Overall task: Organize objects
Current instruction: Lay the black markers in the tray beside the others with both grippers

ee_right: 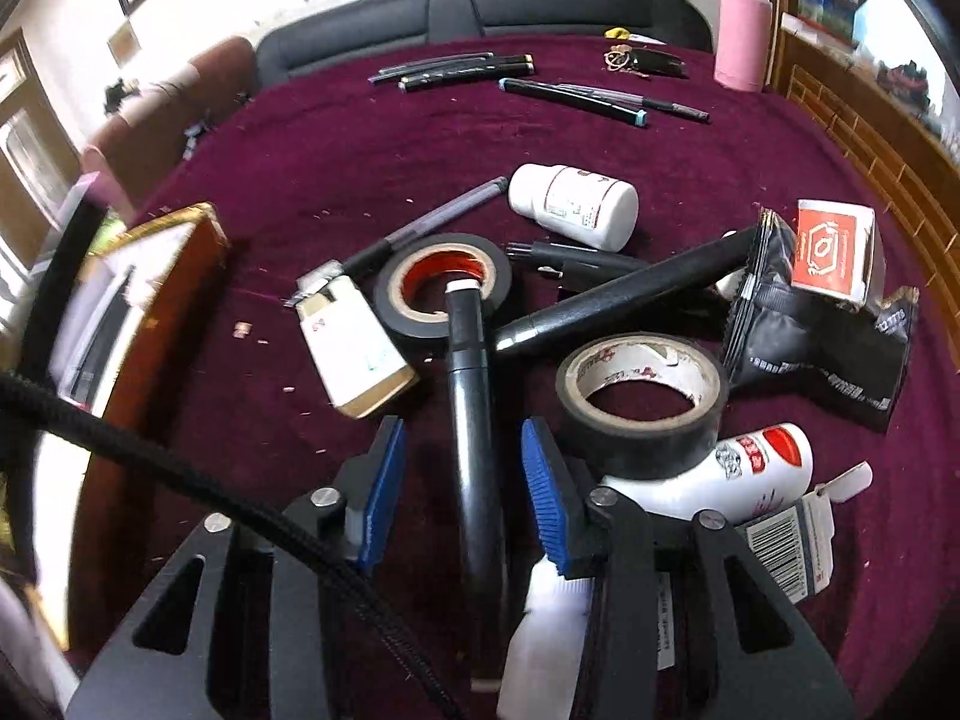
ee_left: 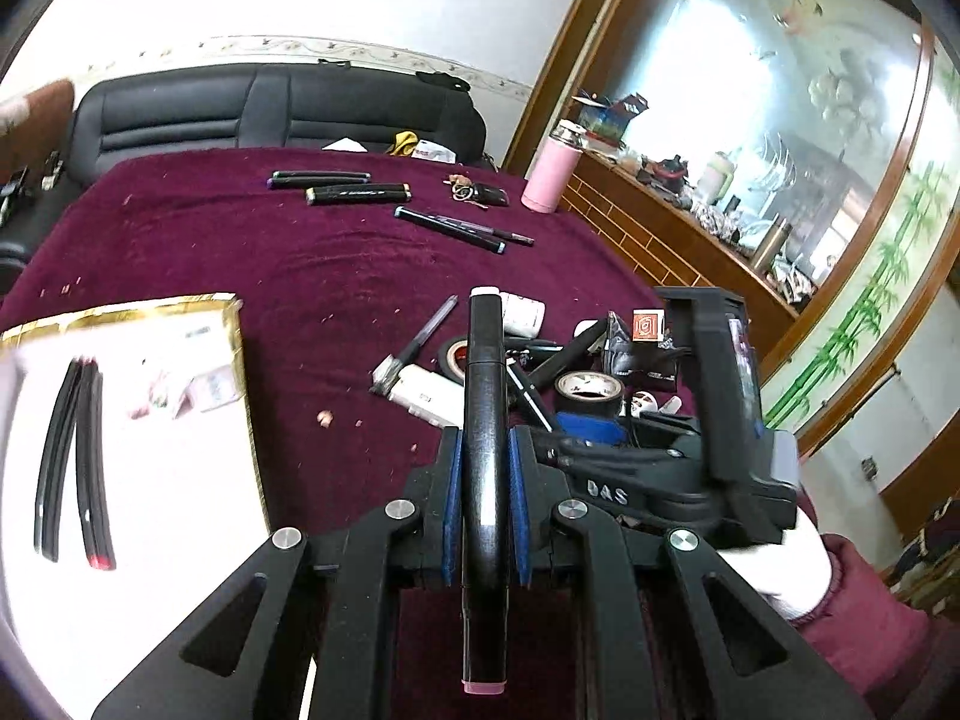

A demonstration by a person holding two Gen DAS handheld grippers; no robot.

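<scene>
Left gripper point(ee_left: 485, 468): blue pads pressed against both sides of a black marker point(ee_left: 485, 420), pinching it near mid-barrel; the marker runs lengthwise between the fingers, white cap forward, pink end toward the camera
Right gripper point(ee_right: 462, 468): fingers spread, a second black marker point(ee_right: 471, 420) lying between them without visible pad contact; its far tip rests over the red-cored tape roll point(ee_right: 443, 285)
Tray point(ee_left: 180, 312): gold-edged, to the left on the maroon cloth point(ee_left: 270, 252), already holding several markers point(ee_left: 75, 456) laid side by side
Clutter: white-cored tape roll point(ee_right: 642, 396), pill bottle point(ee_right: 573, 204), black pouch point(ee_right: 810, 336), orange-labelled box point(ee_right: 834, 252), further pens point(ee_right: 576, 93) lying well apart at the far edge
Handling, judged: markers are light, rigid and smooth, so prone to roll or pivot in a grip; mid-barrel, across the axis, is the balanced place to hold
Risk, judged: lifting the second marker may drag the tape roll beneath its tip
</scene>
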